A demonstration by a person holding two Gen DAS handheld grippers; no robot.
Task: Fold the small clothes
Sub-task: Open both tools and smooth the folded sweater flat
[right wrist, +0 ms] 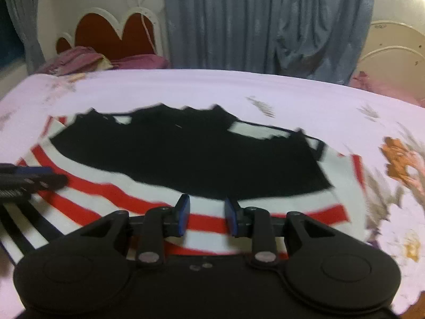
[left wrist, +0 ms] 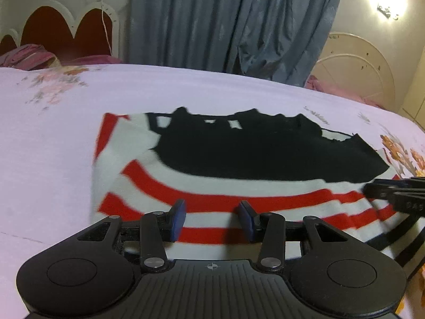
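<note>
A small garment with red and white stripes (left wrist: 202, 199) and a large black panel (left wrist: 265, 151) lies flat on the bed. In the left wrist view my left gripper (left wrist: 212, 219) is open, its blue pads (left wrist: 178, 219) over the garment's near striped edge. My right gripper's fingers (left wrist: 393, 191) enter from the right over the same edge. In the right wrist view my right gripper (right wrist: 207, 216) is open above the striped near edge (right wrist: 106, 194), below the black panel (right wrist: 186, 154). The left gripper's fingers (right wrist: 29, 179) show at the left.
The bed has a pale lilac sheet (left wrist: 53, 146) with floral prints (left wrist: 398, 154). A red and white headboard (left wrist: 61, 29) and purple pillows (left wrist: 29, 57) stand at the back left. Blue-grey curtains (left wrist: 233, 21) hang behind the bed.
</note>
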